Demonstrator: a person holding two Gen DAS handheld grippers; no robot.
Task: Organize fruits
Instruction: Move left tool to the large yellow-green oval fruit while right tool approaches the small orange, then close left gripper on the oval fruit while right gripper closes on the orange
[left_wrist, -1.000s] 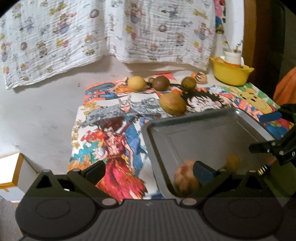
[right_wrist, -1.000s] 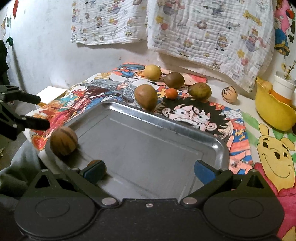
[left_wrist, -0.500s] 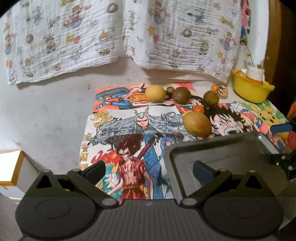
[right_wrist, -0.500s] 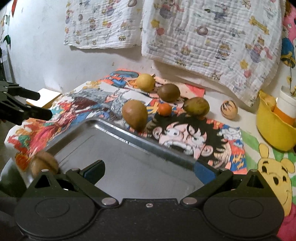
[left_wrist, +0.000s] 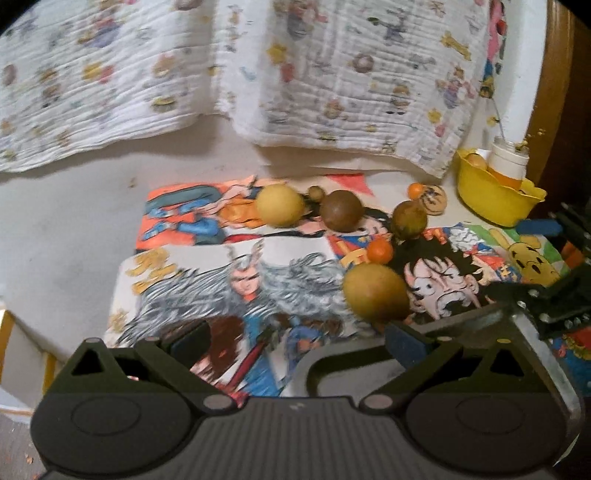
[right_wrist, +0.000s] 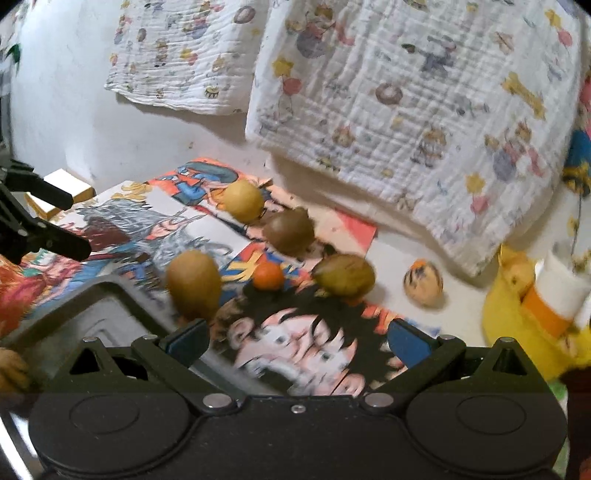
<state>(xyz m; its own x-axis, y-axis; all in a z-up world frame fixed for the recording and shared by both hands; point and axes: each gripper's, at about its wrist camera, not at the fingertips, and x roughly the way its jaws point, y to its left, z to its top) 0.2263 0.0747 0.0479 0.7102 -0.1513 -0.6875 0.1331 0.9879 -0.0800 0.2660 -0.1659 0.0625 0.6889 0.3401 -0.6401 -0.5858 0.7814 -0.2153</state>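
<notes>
Several fruits lie on a cartoon-print cloth: a yellow-brown oval fruit (left_wrist: 376, 292) (right_wrist: 194, 284) nearest the metal tray (left_wrist: 532, 343) (right_wrist: 107, 314), a small orange (left_wrist: 380, 251) (right_wrist: 268, 277), a yellow round fruit (left_wrist: 279, 205) (right_wrist: 242, 200), a brown round fruit (left_wrist: 340, 211) (right_wrist: 289, 230), a greenish fruit (left_wrist: 409, 220) (right_wrist: 343, 275) and a striped one (left_wrist: 435, 199) (right_wrist: 423, 286). A brown fruit (right_wrist: 11, 371) sits in the tray's near corner. My left gripper (left_wrist: 295, 339) is open and empty over the tray's left edge. My right gripper (right_wrist: 295, 339) is open and empty above the tray's far rim.
A yellow bowl (left_wrist: 496, 197) (right_wrist: 524, 332) with a white-and-orange container stands at the back right. Patterned cloths hang on the wall behind. A white and yellow box (right_wrist: 61, 188) sits off the table's left edge.
Both grippers have risen and drawn forward from over the tray toward the fruits on the cloth. Most of the tray has dropped out of view below them.
</notes>
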